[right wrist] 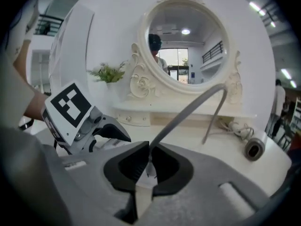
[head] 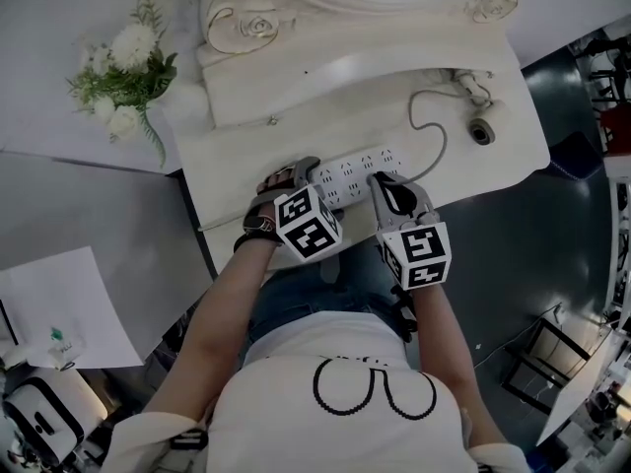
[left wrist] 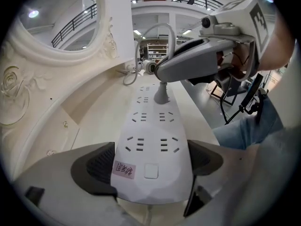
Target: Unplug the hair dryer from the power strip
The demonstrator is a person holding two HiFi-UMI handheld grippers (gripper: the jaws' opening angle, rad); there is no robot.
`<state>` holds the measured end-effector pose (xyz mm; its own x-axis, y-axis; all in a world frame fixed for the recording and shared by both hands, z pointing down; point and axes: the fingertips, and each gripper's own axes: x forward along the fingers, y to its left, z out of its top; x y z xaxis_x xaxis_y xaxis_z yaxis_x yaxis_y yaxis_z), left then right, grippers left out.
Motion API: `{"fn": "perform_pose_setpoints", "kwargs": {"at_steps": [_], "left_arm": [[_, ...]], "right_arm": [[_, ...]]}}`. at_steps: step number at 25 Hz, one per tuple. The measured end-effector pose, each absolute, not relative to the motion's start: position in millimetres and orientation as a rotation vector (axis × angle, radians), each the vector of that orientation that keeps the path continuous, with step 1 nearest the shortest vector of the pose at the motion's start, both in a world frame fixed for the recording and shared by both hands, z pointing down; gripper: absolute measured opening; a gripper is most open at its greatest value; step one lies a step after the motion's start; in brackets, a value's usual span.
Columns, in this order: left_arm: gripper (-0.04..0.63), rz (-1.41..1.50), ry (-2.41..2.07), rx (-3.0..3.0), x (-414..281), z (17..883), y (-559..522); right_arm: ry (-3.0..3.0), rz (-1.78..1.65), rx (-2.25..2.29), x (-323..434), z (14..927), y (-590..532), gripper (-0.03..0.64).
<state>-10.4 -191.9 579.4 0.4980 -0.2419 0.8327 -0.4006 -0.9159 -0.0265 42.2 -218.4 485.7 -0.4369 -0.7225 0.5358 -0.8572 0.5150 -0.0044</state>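
A white power strip point(head: 347, 177) lies on the white dressing table point(head: 493, 166) near its front edge. My left gripper point(left wrist: 146, 166) straddles the strip's near end point(left wrist: 150, 126), one dark pad on each side, jaws wide and not pressing. A grey plug point(left wrist: 161, 93) stands in a socket farther along the strip. My right gripper point(right wrist: 148, 166) is shut on that plug, and the grey cord point(right wrist: 188, 112) rises out from between its pads. The cord point(head: 432, 126) loops back to the hair dryer point(head: 480, 131), which lies at the table's far right.
An ornate white mirror point(head: 296, 28) stands at the back of the table, close behind the strip. A bunch of white flowers point(head: 123, 72) lies to the left. The table's front edge runs just under both grippers. Papers point(head: 59, 304) lie on the floor at the left.
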Motion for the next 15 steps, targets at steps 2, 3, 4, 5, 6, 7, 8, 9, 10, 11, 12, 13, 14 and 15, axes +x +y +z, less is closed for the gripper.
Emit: {"fn": "perform_pose_setpoints", "kwargs": {"at_steps": [2, 3, 4, 5, 6, 7, 8, 9, 10, 11, 12, 13, 14, 15], "left_arm": [[0.462, 1.389, -0.554, 2.562, -9.6, 579.2, -192.4], [0.462, 1.383, -0.561, 2.554, -9.2, 579.1, -193.2], [0.462, 1.371, -0.574, 2.545, -8.8, 578.8, -194.5], [0.462, 1.359, -0.592, 2.536, -8.5, 578.6, -196.0], [0.462, 1.349, -0.611, 2.528, -8.5, 578.6, -197.5], [0.462, 1.342, -0.628, 2.523, -8.7, 578.6, -198.6], [0.463, 1.338, -0.641, 2.521, -9.0, 578.7, -199.3], [0.463, 1.337, -0.647, 2.521, -9.2, 578.8, -199.5], [0.463, 1.34, -0.644, 2.525, -9.3, 579.0, -199.3], [0.465, 1.346, -0.637, 2.531, -9.1, 579.1, -198.8], [0.465, 1.353, -0.629, 2.536, -8.7, 579.2, -198.2], [0.465, 1.361, -0.621, 2.539, -8.1, 579.4, -197.6], [0.463, 1.368, -0.614, 2.539, -7.5, 579.4, -197.2], [0.463, 1.374, -0.606, 2.54, -7.2, 579.3, -196.9]], "right_arm": [[-2.282, 0.369, 1.281, 38.9, 485.2, -227.8, 0.021], [-2.294, 0.409, 1.297, 40.4, 485.6, -233.3, 0.021], [-2.308, 0.463, 1.318, 43.2, 486.3, -238.3, 0.021], [-2.321, 0.519, 1.338, 46.5, 487.0, -242.0, 0.022], [-2.335, 0.574, 1.354, 49.7, 487.7, -243.9, 0.023], [-2.346, 0.622, 1.366, 52.5, 488.1, -244.0, 0.023], [-2.354, 0.66, 1.375, 55.1, 488.4, -242.2, 0.023], [-2.359, 0.684, 1.383, 57.3, 488.5, -238.5, 0.023], [-2.36, 0.696, 1.393, 58.9, 488.3, -233.4, 0.023], [-2.356, 0.689, 1.403, 59.6, 487.8, -228.0, 0.023], [-2.343, 0.656, 1.409, 59.1, 486.9, -223.4, 0.021], [-2.322, 0.598, 1.404, 57.2, 485.7, -220.7, 0.021], [-2.297, 0.526, 1.385, 53.9, 484.2, -220.3, 0.021], [-2.276, 0.456, 1.356, 49.8, 482.8, -222.0, 0.021]]}}
